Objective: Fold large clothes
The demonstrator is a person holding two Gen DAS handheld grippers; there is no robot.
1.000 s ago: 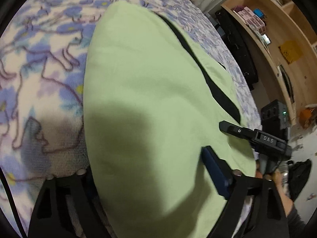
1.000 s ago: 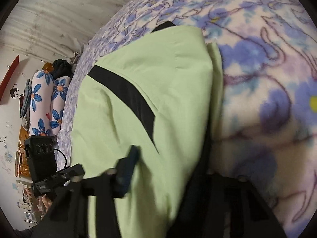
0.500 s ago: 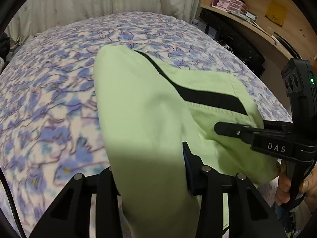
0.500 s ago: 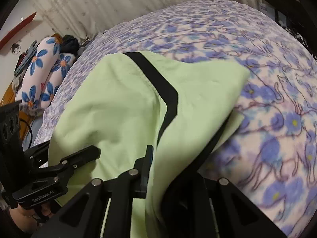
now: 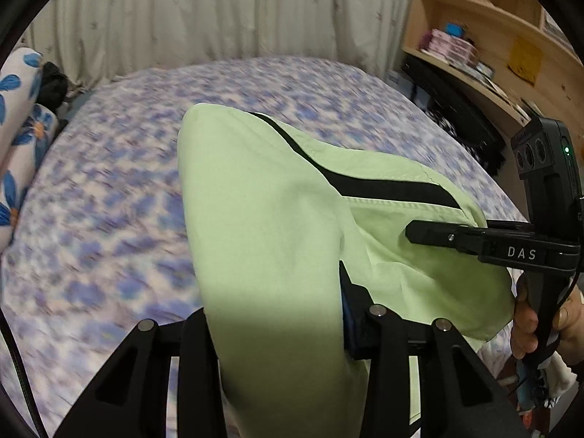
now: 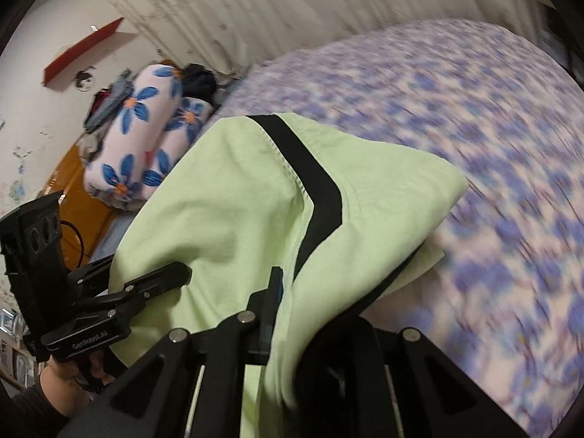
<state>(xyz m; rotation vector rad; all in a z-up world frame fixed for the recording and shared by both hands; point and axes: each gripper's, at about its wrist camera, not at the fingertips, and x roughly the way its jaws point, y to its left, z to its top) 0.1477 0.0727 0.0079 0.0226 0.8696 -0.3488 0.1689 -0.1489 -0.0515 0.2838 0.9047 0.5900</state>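
Note:
A light green garment (image 5: 262,219) with a black stripe (image 5: 383,189) hangs lifted above a bed with a purple flowered blanket (image 5: 109,200). My left gripper (image 5: 277,314) is shut on its near edge, the cloth draped over the fingers. My right gripper (image 6: 288,310) is shut on the same garment (image 6: 237,200) beside it. Each gripper shows in the other's view: the right gripper (image 5: 434,235) at the right of the left wrist view, the left gripper (image 6: 160,279) at the left of the right wrist view. The garment's far end droops toward the blanket (image 6: 492,127).
Flowered pillows (image 6: 146,138) lie at the bed's head by a white curtain (image 5: 219,18). A wooden shelf unit (image 5: 492,36) with books and a dark bag (image 5: 463,127) stand along the bed's right side.
Both grippers have risen and tilted up, lifting the green garment off the blanket; the views now show the curtain and the far end of the bed.

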